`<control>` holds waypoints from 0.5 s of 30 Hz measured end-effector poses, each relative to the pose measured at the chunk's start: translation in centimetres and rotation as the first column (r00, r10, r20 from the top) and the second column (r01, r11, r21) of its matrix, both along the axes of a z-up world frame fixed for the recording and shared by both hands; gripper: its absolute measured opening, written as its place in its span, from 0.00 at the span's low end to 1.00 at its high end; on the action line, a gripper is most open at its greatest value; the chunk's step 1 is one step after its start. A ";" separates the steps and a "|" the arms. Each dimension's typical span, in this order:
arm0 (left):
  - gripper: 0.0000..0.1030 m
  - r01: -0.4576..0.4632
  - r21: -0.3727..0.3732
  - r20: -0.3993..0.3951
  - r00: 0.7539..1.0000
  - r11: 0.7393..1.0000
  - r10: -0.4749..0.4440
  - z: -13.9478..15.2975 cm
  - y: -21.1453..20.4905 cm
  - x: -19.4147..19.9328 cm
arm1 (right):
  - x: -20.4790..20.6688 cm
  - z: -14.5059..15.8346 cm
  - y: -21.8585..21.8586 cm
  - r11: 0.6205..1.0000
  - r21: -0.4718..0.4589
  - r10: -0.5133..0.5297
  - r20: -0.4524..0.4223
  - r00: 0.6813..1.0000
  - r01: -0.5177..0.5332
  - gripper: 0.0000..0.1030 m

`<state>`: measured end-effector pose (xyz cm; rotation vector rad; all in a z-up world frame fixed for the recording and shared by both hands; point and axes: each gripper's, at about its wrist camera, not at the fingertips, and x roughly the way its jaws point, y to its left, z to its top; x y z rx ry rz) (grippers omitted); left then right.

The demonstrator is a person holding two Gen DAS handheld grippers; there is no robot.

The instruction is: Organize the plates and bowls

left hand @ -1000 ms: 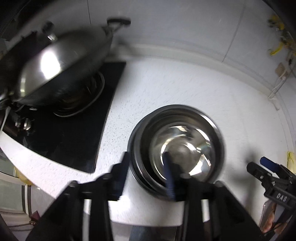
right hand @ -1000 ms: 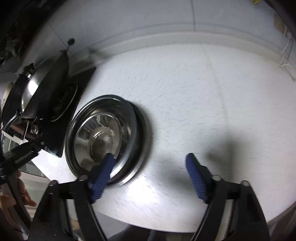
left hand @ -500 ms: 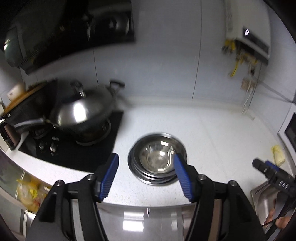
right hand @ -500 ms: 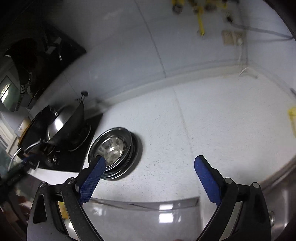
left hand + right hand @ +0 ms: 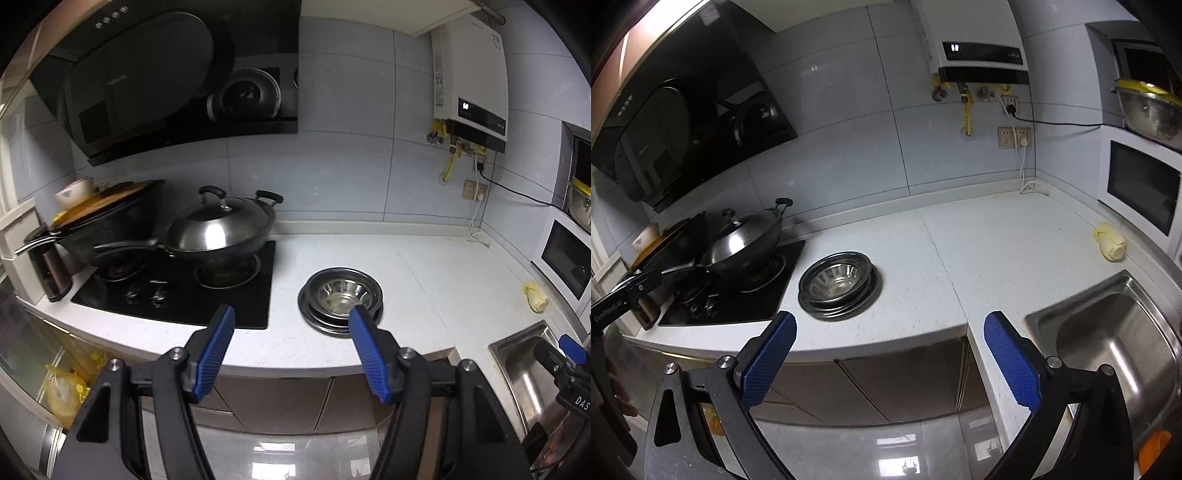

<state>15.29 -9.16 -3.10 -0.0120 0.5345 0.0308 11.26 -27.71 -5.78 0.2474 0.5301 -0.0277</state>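
Observation:
A stack of steel plates and bowls [image 5: 340,300] sits on the white counter just right of the stove; it also shows in the right wrist view [image 5: 839,286]. My left gripper [image 5: 291,325] is open and empty, held back off the counter's front edge, well short of the stack. My right gripper [image 5: 888,328] is open and empty, also back from the counter edge, with the stack ahead to its left. The right gripper's tip [image 5: 569,350] shows at the far right of the left wrist view.
A lidded steel wok [image 5: 221,232] and a dark pan [image 5: 107,221] sit on the black stove [image 5: 177,291]. A steel sink [image 5: 1108,332] is at the right. A yellow cloth [image 5: 1110,243] lies by the microwave [image 5: 1141,184]. A water heater [image 5: 471,74] hangs on the wall.
Both grippers have pulled up and back from the stack to beyond the counter's front edge. The left gripper let go of the bowl's rim. The stack stays put.

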 end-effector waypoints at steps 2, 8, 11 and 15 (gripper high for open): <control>0.61 -0.022 0.009 0.022 1.000 1.000 0.021 0.4 0.5 -1.7 | -1.0 0.5 0.3 1.000 0.000 0.017 0.015 1.000 -0.017 0.97; 0.61 -0.065 0.027 0.047 0.997 0.998 0.064 1.7 0.8 -4.9 | -2.7 1.5 0.5 0.998 -0.022 0.058 0.030 0.998 -0.057 0.97; 0.61 -0.082 0.059 0.069 0.995 0.995 0.078 1.8 0.4 -5.9 | -3.6 1.6 0.4 0.998 -0.031 0.062 0.035 0.997 -0.061 0.97; 0.61 -0.053 0.056 0.034 0.998 0.997 0.051 1.3 -0.1 -5.8 | -4.3 1.2 -0.1 0.997 -0.041 0.061 0.019 0.998 -0.060 0.97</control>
